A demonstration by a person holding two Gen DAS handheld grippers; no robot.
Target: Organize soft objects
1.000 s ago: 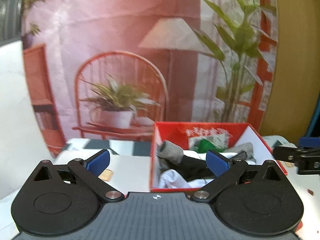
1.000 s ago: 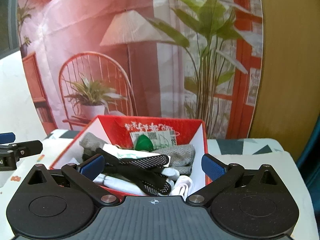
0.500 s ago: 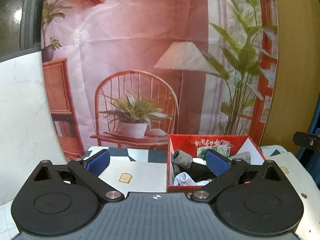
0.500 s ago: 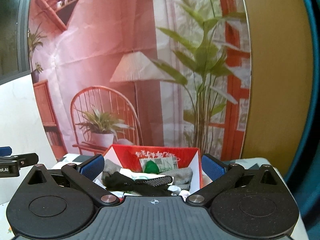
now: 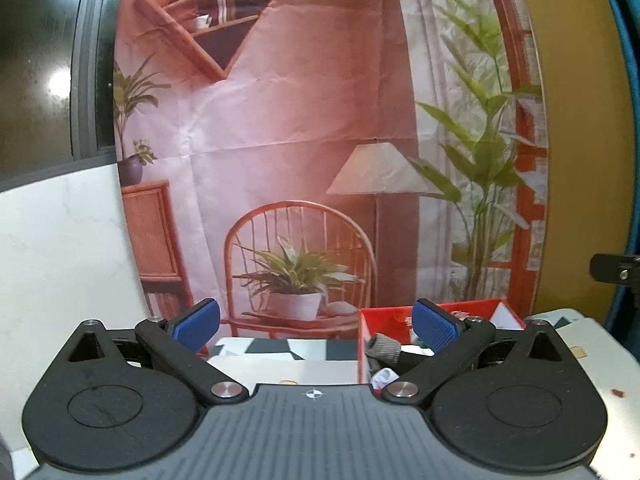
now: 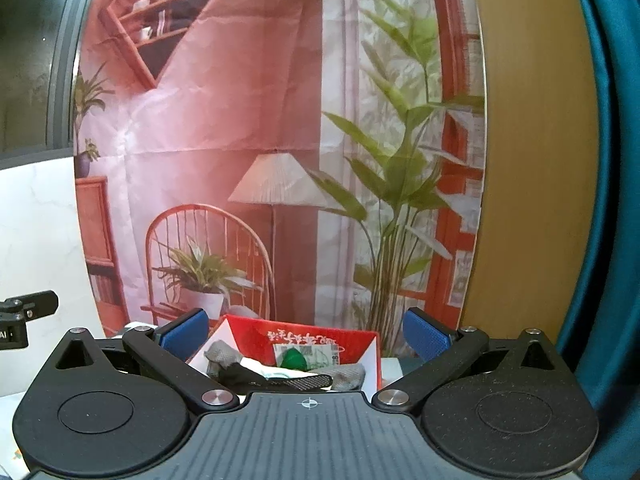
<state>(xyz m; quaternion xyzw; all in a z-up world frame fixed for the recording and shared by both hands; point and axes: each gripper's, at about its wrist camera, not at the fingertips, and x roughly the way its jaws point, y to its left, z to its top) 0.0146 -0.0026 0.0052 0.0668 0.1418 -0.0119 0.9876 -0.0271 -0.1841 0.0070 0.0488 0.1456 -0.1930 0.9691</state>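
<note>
My left tool (image 5: 316,325) sits low in its frame, blue pads (image 5: 195,323) spread wide with nothing between them. My right tool (image 6: 305,335) is the same, jaws wide apart and empty. Each shows at the other view's edge: right tool at mid right, left tool at mid left.

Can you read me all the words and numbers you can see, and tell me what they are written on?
White characters on the inner back wall of the red cardboard box: too blurred to read.
White printed label with a green mark on that same wall: print too small to read.
Left gripper's black body, at the right wrist view's left edge: white letters cut off by the frame, roughly "AI".
Nothing else carries readable text.
</note>
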